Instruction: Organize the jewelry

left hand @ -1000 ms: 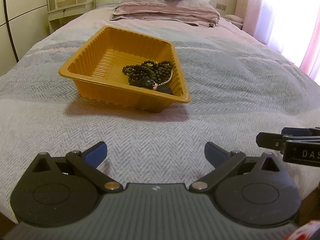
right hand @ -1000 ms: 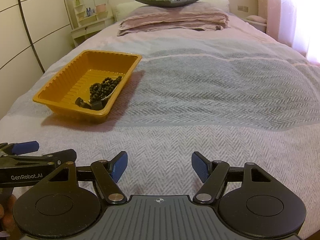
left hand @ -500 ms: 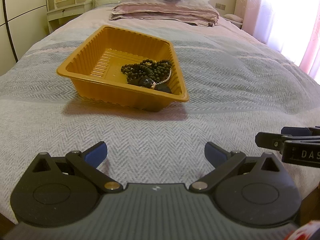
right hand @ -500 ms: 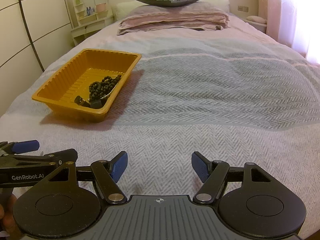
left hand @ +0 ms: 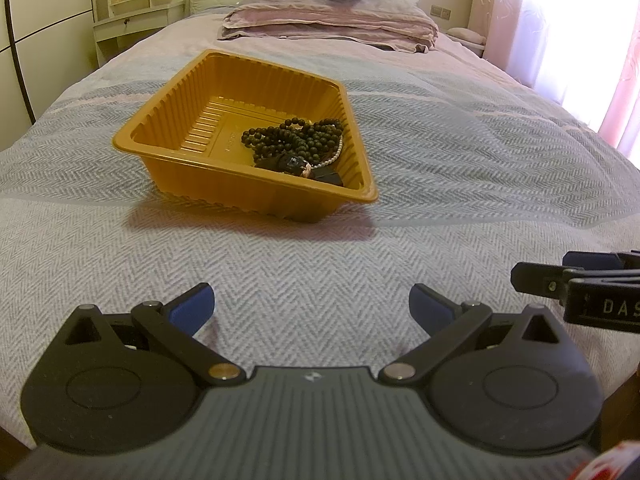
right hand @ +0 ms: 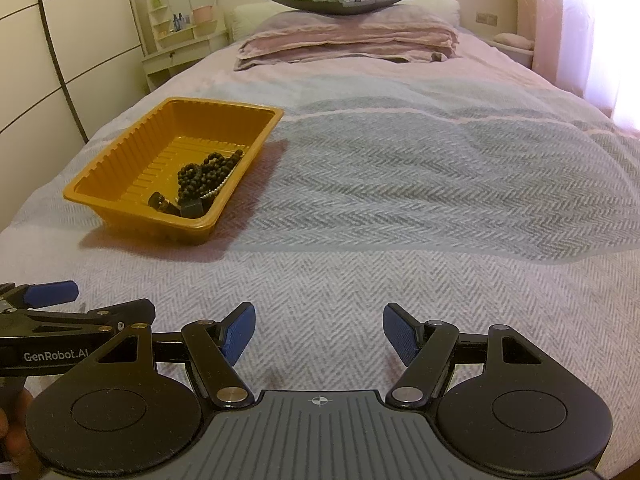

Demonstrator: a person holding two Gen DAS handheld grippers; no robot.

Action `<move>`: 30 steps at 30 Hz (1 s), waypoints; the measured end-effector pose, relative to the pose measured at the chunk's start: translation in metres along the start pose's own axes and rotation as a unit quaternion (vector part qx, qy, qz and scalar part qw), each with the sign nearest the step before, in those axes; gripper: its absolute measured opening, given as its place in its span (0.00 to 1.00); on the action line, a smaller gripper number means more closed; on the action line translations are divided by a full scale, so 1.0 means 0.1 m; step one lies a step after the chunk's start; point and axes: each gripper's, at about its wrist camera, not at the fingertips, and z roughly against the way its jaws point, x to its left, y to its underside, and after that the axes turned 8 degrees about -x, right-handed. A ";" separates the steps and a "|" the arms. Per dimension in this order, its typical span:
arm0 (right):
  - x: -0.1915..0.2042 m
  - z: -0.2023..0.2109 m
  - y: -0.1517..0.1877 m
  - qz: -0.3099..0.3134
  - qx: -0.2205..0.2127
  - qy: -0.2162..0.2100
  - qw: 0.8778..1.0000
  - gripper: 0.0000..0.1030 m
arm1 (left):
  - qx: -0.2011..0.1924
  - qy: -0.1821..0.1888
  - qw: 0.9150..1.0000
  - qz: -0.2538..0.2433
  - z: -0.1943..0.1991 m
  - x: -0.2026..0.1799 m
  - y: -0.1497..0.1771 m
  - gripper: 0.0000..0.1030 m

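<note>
Gaping wide and empty, both claws, left (left hand: 310, 306) and right (right hand: 318, 334), face a tray (left hand: 192, 128) of beads (left hand: 296, 140) lying well ahead.

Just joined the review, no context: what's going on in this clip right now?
A person holds a two-finger tool in each hand over a bed. Both the left tool and right tool are open and hold nothing, low over the herringbone bedspread. Ahead sits an orange plastic tray with a heap of dark bead strands, a thin string of pale beads and some small dark pieces in one corner. Neither tool touches the tray; no jewelry lies outside it.
</note>
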 end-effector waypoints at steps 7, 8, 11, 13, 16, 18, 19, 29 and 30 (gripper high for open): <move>0.00 0.00 0.00 0.000 0.000 0.000 1.000 0.69 | 0.000 0.001 1.000 -0.001 -0.01 -0.01 0.00 1.00; 0.00 0.00 0.00 0.000 0.000 0.000 1.000 0.69 | 0.000 0.001 1.000 -0.002 0.00 -0.01 0.00 1.00; 0.00 0.00 0.00 0.000 0.000 0.000 1.000 0.69 | 0.000 0.001 1.000 -0.001 0.00 -0.01 0.00 1.00; 0.00 0.00 0.00 0.001 0.000 0.001 1.000 0.69 | 0.000 0.000 1.000 -0.002 0.00 -0.01 0.00 1.00; 0.00 0.00 0.00 0.001 0.000 0.000 1.000 0.69 | -0.001 0.001 1.000 -0.002 0.00 -0.01 0.00 1.00; 0.00 0.00 0.00 0.001 0.000 0.001 1.000 0.69 | 0.000 0.001 1.000 -0.002 -0.01 0.00 0.00 1.00; 0.00 0.00 0.00 0.001 -0.001 0.000 1.000 0.69 | 0.000 0.001 1.000 -0.002 0.00 -0.01 0.00 1.00; 0.00 0.00 -0.01 0.001 -0.001 0.000 1.000 0.69 | -0.002 0.001 1.000 -0.004 0.02 -0.01 -0.03 1.00; 0.00 0.00 -0.01 0.001 -0.001 0.000 1.000 0.69 | -0.002 0.001 1.000 -0.004 0.02 -0.01 -0.03 1.00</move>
